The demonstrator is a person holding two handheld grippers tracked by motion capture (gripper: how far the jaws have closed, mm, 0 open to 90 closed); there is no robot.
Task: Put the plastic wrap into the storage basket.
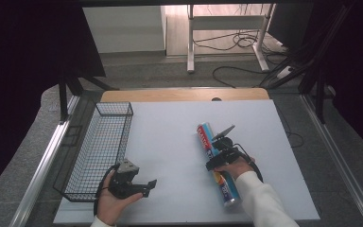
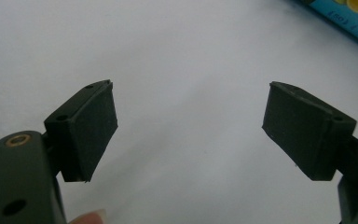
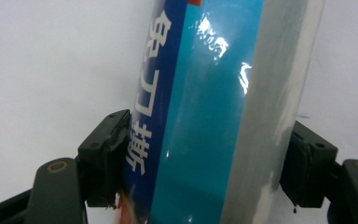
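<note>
Nearest us, our right gripper (image 1: 219, 154) clamps across a long blue and silver tube (image 1: 217, 163) printed with white characters; in the right gripper view both black pads (image 3: 106, 156) press on the tube's (image 3: 205, 116) sides. We see the tube lying flat on the white table (image 1: 170, 137), right of centre, running from near our right sleeve away toward the far edge. Our left gripper (image 1: 142, 187) rests in our left hand (image 1: 111, 201) just beside the wire basket (image 1: 99, 146), its jaws wide apart over bare table, with nothing between them.
</note>
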